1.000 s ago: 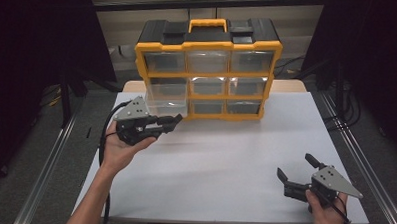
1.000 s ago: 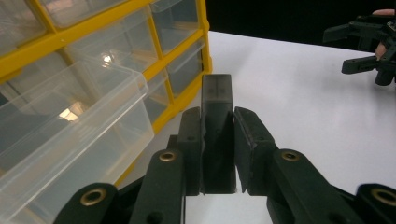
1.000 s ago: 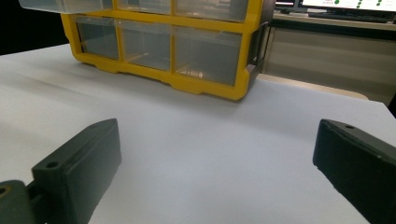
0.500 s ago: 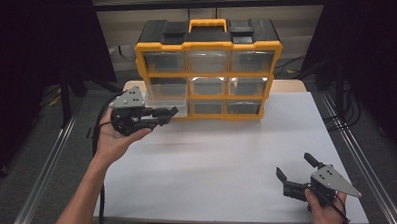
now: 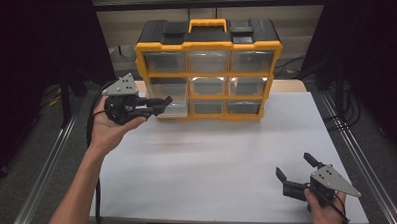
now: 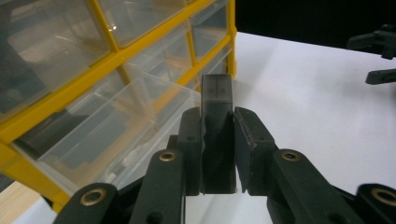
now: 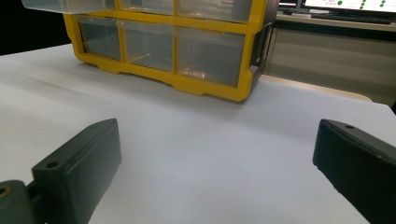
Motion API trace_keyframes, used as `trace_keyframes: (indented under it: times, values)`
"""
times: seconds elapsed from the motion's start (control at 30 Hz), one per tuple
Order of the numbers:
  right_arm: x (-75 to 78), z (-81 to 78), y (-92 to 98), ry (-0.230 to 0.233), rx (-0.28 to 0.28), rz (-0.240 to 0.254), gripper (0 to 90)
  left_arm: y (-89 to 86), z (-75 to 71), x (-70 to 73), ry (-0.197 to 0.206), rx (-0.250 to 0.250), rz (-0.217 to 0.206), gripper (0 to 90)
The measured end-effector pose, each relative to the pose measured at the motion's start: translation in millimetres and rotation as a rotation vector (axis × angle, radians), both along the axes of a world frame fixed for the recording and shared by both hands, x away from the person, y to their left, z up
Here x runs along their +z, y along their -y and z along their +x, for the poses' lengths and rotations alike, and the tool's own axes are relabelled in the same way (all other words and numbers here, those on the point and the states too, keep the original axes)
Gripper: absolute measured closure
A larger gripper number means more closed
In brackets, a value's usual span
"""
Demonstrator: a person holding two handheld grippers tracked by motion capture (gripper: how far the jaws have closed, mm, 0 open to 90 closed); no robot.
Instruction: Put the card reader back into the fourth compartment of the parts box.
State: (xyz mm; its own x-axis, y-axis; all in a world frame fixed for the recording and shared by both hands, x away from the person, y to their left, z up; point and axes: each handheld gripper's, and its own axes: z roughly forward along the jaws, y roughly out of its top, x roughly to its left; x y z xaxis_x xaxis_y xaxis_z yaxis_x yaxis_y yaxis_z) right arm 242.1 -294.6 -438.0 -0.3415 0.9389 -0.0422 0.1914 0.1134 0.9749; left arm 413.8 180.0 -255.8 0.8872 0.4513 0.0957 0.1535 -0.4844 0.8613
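A yellow and black drawer organizer (image 5: pixel 209 45) with clear drawers stands at the back of the white table (image 5: pixel 220 158). Its lower-left drawer (image 5: pixel 175 107) is pulled out. My left gripper (image 5: pixel 163 102) hovers at that drawer's front, shut on a small dark rectangular block (image 6: pixel 216 93). In the left gripper view the block stands upright between the pads (image 6: pixel 190 140), beside the open clear drawer (image 6: pixel 116 126). My right gripper (image 5: pixel 293 165) rests low at the table's front right, open and holding nothing. In the right gripper view its fingers (image 7: pixel 84 158) are wide apart, facing the organizer (image 7: pixel 163 51).
Metal rails (image 5: pixel 49 172) run along both sides of the table. Dark space surrounds the table on the left and right. The other gripper (image 6: pixel 379 46) appears far off in the left gripper view, over bare white tabletop.
My left gripper has risen and drawn slightly left, with the block still in it, up to the pulled-out drawer. The right gripper has stayed put.
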Motion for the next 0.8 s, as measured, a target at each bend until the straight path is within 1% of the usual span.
trace_keyframes:
  times: [0.13,0.17,0.23,0.3,0.43,0.5,0.63,0.7,0.8]
  values:
    - [0.0,0.0,0.2,0.000,0.000,0.000,1.1,-1.5,5.5,6.8,0.001,0.017,0.011,73.7]
    - [0.1,-0.1,0.2,0.000,0.001,-0.001,1.1,-2.2,6.7,8.7,0.002,0.017,0.023,73.7]
    - [0.2,-0.3,0.2,0.000,0.000,0.000,1.1,-3.2,8.5,11.2,0.001,0.023,0.023,73.7]
    - [0.1,-0.3,0.3,-0.001,0.000,0.000,1.1,-4.6,10.4,13.3,0.004,0.025,0.038,73.7]
    - [0.0,-0.1,0.0,0.000,0.001,-0.001,1.2,-6.1,15.3,18.3,0.003,0.048,0.061,73.8]
    - [0.1,-0.1,0.0,0.001,0.001,-0.002,1.1,-5.9,18.0,20.3,0.001,0.053,0.064,73.7]
    - [-0.1,0.1,-0.1,-0.001,0.001,0.000,1.1,-2.7,23.5,24.4,-0.001,0.058,0.084,73.7]
    - [-0.1,0.2,-0.2,0.000,0.002,-0.002,1.1,-0.4,26.5,26.7,0.000,0.056,0.105,73.7]
    - [0.0,0.0,-0.1,-0.001,0.002,0.000,1.1,3.4,31.4,28.9,-0.006,0.062,0.118,73.7]
